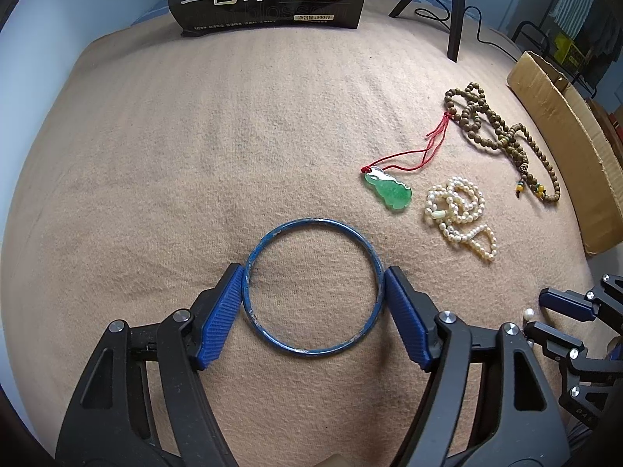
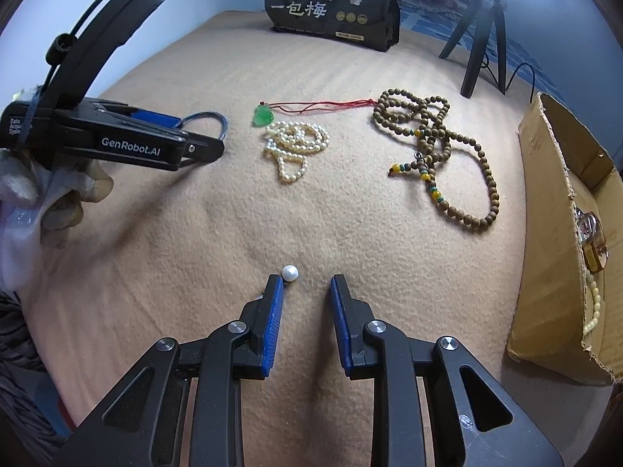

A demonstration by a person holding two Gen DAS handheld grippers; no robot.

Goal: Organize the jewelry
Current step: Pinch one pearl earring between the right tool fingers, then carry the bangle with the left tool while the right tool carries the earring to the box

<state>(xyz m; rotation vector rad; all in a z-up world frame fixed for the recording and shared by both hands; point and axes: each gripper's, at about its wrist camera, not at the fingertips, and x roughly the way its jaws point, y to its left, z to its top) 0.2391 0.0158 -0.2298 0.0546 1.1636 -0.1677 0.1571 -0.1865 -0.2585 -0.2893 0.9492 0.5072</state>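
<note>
We see the jade pendant [image 1: 389,191] just left of the pearl necklace [image 1: 461,216], wooden prayer beads [image 1: 502,136] right of it, the cardboard box [image 1: 572,148] rightmost, the bangle [image 1: 311,288] before it.

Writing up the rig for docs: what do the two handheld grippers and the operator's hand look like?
Both grippers: black plastic bodies, silver pivot screws, ribbed blue finger pads. The left gripper carries white "GenRobot.AI" lettering, a smaller white label, a looped black cable and a strap. The hand holding it wears a white glove.
</note>
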